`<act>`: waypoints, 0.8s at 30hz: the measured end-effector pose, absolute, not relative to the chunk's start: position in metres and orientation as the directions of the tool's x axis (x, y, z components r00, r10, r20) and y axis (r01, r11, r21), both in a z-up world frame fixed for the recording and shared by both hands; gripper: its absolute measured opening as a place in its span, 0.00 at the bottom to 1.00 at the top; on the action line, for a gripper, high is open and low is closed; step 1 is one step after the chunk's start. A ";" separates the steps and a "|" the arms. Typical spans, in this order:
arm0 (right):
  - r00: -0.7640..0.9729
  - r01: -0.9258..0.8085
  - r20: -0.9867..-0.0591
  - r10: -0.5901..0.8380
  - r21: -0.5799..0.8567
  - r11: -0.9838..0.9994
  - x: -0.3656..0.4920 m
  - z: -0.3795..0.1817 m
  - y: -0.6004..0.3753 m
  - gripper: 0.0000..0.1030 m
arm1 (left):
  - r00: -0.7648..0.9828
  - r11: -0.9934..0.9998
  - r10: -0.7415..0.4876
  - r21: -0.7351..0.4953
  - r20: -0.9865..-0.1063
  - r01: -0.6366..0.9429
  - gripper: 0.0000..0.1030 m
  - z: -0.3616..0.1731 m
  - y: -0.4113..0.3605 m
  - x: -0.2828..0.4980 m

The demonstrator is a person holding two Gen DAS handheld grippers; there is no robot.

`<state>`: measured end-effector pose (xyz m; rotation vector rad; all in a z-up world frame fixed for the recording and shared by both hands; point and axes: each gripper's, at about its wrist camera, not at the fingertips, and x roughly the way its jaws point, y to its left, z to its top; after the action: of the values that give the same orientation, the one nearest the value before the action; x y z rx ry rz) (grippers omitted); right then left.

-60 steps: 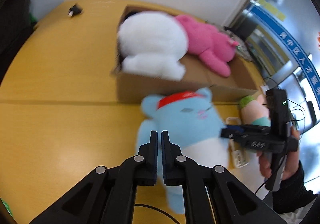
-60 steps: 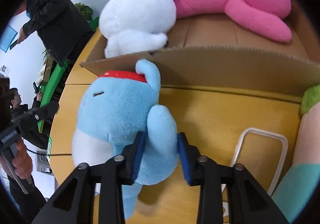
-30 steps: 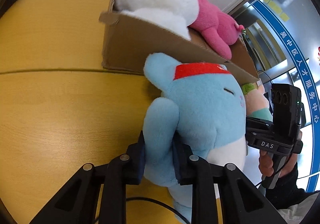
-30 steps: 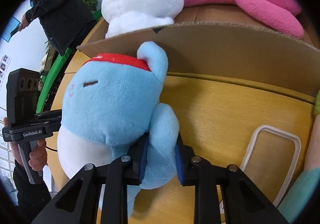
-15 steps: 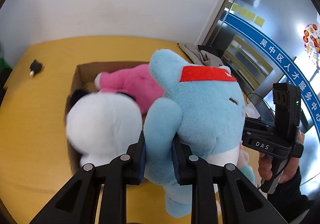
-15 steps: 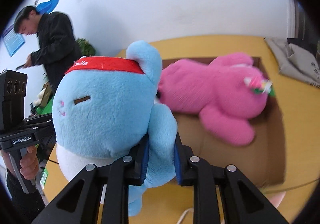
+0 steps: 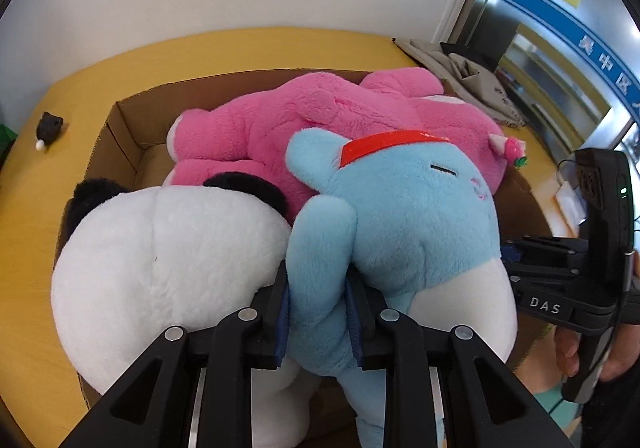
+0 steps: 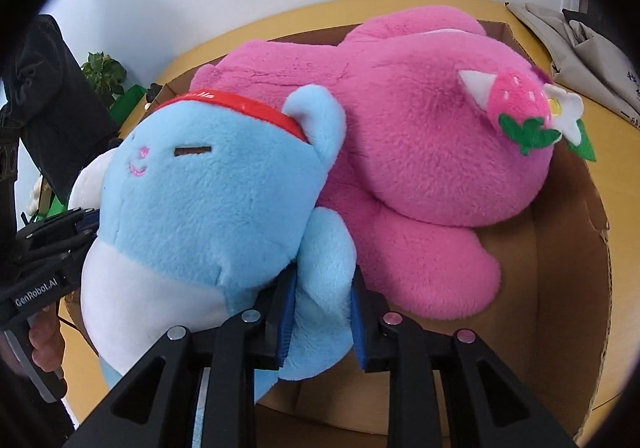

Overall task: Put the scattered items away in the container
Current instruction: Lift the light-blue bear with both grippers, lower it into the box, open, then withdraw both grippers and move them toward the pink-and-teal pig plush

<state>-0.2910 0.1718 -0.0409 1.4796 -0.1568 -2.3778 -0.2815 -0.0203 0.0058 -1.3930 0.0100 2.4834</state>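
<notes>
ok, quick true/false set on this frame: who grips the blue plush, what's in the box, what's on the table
1. Both grippers hold the blue plush. True: left gripper and right gripper each pinch one of its arms.
2. The box is empty. False: a pink plush and a white plush lie in it.
3. The blue plush wears a red headband. True.
4. The pink plush has a banana by its ear. False: it is a strawberry with a flower.
5. A small black item lies on the table outside the box. True.
</notes>
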 end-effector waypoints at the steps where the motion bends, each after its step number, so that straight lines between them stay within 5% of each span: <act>1: -0.417 0.226 -0.856 -0.305 0.227 -0.947 -0.290 -0.042 0.168 0.22 | -0.492 -0.963 0.222 -0.109 -0.842 -0.248 0.25 0.005 -0.016 -0.282; 7: -0.456 0.217 -0.869 -0.194 0.103 -0.971 -0.279 -0.046 0.161 0.25 | -0.495 -0.970 0.067 0.060 -0.866 -0.237 0.24 -0.005 0.013 -0.284; 11: -0.458 0.207 -0.867 -0.198 0.113 -0.972 -0.265 -0.041 0.171 0.33 | -0.495 -0.976 0.137 -0.031 -0.858 -0.216 0.28 0.005 -0.003 -0.273; 13: -0.469 0.210 -0.855 -0.220 0.134 -0.968 -0.252 -0.031 0.180 0.55 | -0.501 -0.975 0.160 -0.055 -0.850 -0.217 0.32 0.013 -0.009 -0.259; 15: -0.496 0.206 -0.838 -0.229 0.143 -0.968 -0.236 -0.019 0.182 0.78 | -0.510 -0.974 0.179 -0.078 -0.842 -0.213 0.54 0.022 -0.015 -0.241; 18: -0.509 0.215 -0.821 -0.260 0.171 -0.961 -0.204 -0.012 0.181 0.80 | -0.558 -0.980 0.170 -0.080 -0.812 -0.183 0.92 0.033 -0.021 -0.203; 24: -0.534 0.226 -0.817 -0.220 0.113 -0.968 -0.152 -0.003 0.165 0.80 | -0.597 -0.988 0.143 -0.079 -0.789 -0.132 0.96 0.038 -0.022 -0.136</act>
<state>-0.1520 0.1651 -0.0031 1.3554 0.0098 -2.5482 -0.1365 -0.0223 0.0380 -1.3248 -0.0186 2.6778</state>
